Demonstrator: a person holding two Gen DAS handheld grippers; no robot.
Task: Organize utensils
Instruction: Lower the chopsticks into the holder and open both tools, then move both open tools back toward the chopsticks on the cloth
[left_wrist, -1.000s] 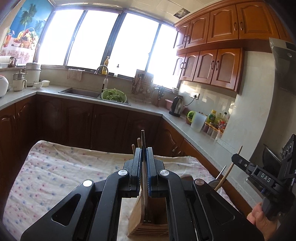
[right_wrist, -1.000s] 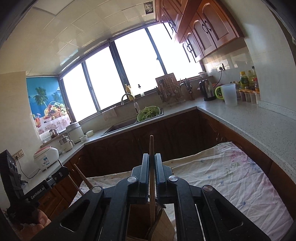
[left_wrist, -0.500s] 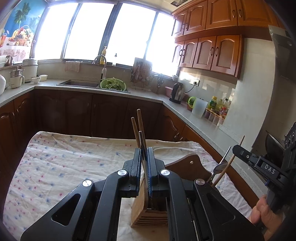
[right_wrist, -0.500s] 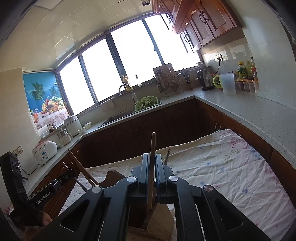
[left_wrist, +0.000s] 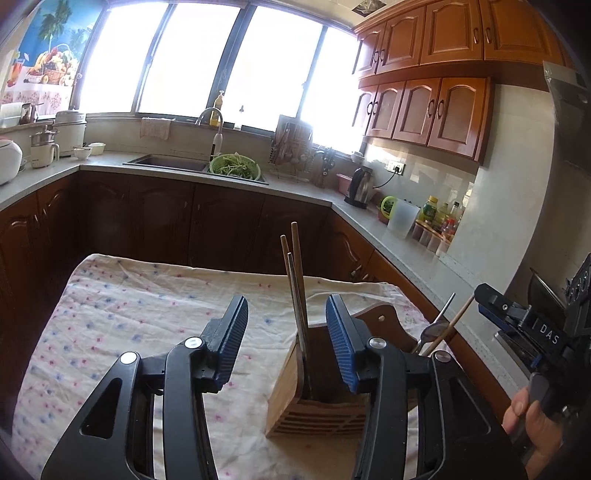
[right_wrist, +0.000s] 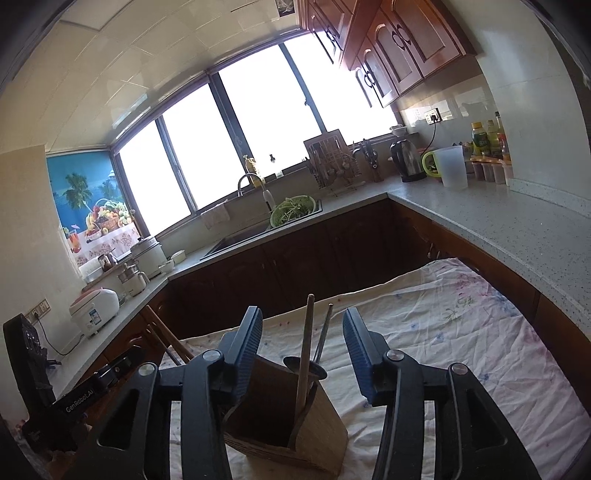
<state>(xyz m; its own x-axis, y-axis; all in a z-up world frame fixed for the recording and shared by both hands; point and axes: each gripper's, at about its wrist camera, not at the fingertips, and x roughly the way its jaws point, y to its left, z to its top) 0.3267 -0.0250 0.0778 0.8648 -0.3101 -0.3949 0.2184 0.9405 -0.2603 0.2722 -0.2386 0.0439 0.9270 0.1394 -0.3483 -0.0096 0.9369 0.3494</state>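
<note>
A wooden utensil holder (left_wrist: 317, 387) stands on the flowered tablecloth (left_wrist: 129, 314). In its left compartment lean several chopsticks (left_wrist: 295, 280). My left gripper (left_wrist: 286, 306) has its jaws opening around them, and the blue pads touch nothing. In the right wrist view the same holder (right_wrist: 280, 424) carries a wooden stick (right_wrist: 307, 332), a thin metal handle (right_wrist: 325, 328) and a spoon (right_wrist: 304, 365). My right gripper (right_wrist: 303, 321) straddles these with its jaws opening, and they stand free between the pads.
The cloth-covered table (right_wrist: 461, 332) ends just before dark cabinets. A grey L-shaped counter (left_wrist: 369, 229) carries a kettle (left_wrist: 360, 188), a white jug (left_wrist: 402, 223) and bottles. A sink with a green colander (left_wrist: 234, 168) lies under the windows.
Both grippers were shut on utensils standing in the holder. Both have now opened and let go, and the utensils stay in the holder.
</note>
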